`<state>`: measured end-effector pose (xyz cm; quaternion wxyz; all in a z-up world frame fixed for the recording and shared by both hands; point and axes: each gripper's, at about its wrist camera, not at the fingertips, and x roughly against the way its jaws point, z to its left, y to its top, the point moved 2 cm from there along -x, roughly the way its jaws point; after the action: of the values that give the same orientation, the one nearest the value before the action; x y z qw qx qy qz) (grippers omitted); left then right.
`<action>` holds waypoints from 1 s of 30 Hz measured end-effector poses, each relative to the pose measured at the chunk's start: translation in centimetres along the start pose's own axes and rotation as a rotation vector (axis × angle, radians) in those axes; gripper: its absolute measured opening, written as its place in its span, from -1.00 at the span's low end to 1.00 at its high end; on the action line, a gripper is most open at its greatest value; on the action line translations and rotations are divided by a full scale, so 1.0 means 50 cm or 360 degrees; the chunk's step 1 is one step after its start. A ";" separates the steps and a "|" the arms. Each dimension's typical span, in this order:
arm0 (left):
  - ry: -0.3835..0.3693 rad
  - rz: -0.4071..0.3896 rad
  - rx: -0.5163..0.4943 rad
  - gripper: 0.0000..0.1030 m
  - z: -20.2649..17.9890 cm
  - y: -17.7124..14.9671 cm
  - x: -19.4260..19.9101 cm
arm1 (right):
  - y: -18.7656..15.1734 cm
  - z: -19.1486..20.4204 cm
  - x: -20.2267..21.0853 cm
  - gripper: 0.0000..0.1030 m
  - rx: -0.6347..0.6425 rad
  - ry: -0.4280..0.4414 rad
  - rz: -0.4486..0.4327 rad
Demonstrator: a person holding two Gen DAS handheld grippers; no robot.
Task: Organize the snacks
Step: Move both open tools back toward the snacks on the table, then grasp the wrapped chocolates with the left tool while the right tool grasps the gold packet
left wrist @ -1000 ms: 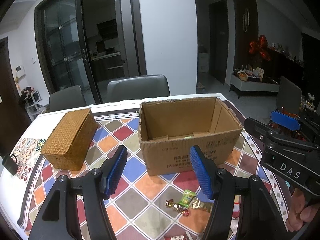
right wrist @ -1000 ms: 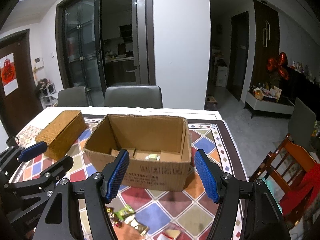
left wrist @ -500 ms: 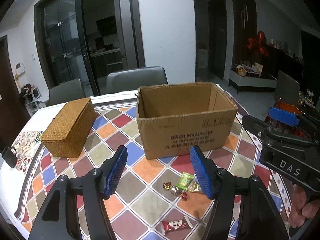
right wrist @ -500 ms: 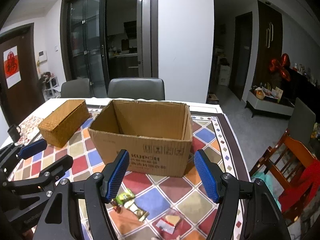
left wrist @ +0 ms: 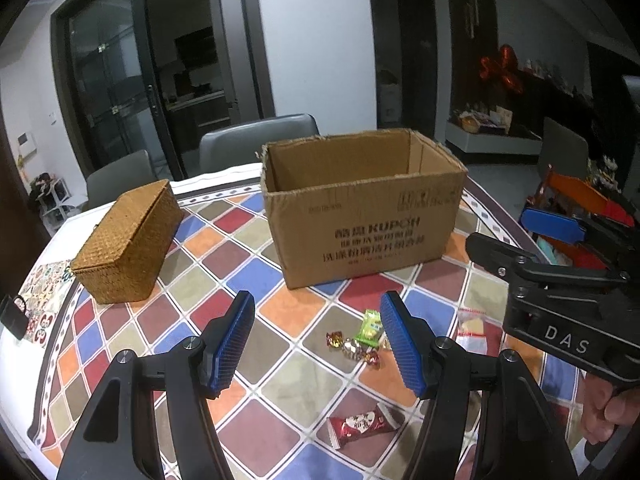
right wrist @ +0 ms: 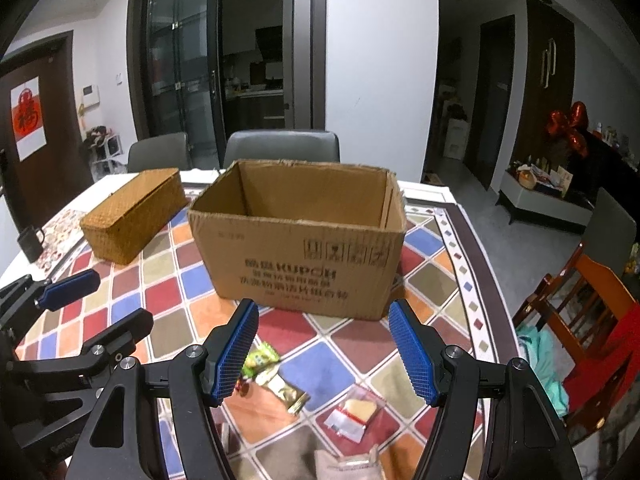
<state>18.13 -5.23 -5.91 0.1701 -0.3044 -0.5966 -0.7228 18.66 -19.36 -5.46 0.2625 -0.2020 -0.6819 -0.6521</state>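
An open cardboard box point(left wrist: 360, 204) point(right wrist: 298, 240) stands on the checkered tablecloth. In front of it lie snacks: a green packet point(left wrist: 371, 326) point(right wrist: 260, 360), small wrapped candies point(left wrist: 352, 346), a red bar point(left wrist: 362, 424), a gold packet point(right wrist: 286, 392) and a clear bag with a biscuit point(right wrist: 354, 410) point(left wrist: 472, 326). My left gripper point(left wrist: 318, 344) is open and empty above the candies. My right gripper point(right wrist: 324, 354) is open and empty above the snacks; it also shows at the right of the left wrist view point(left wrist: 560, 248).
A woven lidded basket point(left wrist: 128, 240) point(right wrist: 134, 214) sits left of the box. A black mug point(right wrist: 31, 242) stands at the table's left edge. Grey chairs point(right wrist: 280, 148) stand behind the table, an orange wooden chair point(right wrist: 592, 308) at its right.
Both grippers have pulled back and lowered from over the box toward the table's near side, so the box interior is out of sight and more snacks show below. Both stay open.
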 end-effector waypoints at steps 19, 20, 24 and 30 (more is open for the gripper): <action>-0.0200 0.0153 -0.0170 0.25 -0.028 -0.077 -0.072 | -0.089 0.023 -0.073 0.33 0.0032 0.0019 0.0183; -0.0209 0.0162 -0.0176 0.25 -0.029 -0.080 -0.076 | -0.093 0.023 -0.077 0.33 0.0032 0.0022 0.0192; -0.0253 0.0203 -0.0203 0.25 -0.032 -0.092 -0.094 | -0.108 0.031 -0.095 0.32 0.0038 0.0036 0.0233; -0.0339 0.0279 -0.0209 0.25 -0.035 -0.106 -0.129 | -0.123 0.038 -0.121 0.32 0.0042 0.0063 0.0301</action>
<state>19.35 -6.45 -14.25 0.1480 -0.4407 -0.5337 -0.7064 19.41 -17.49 -14.07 0.3389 -0.2491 -0.6630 -0.6193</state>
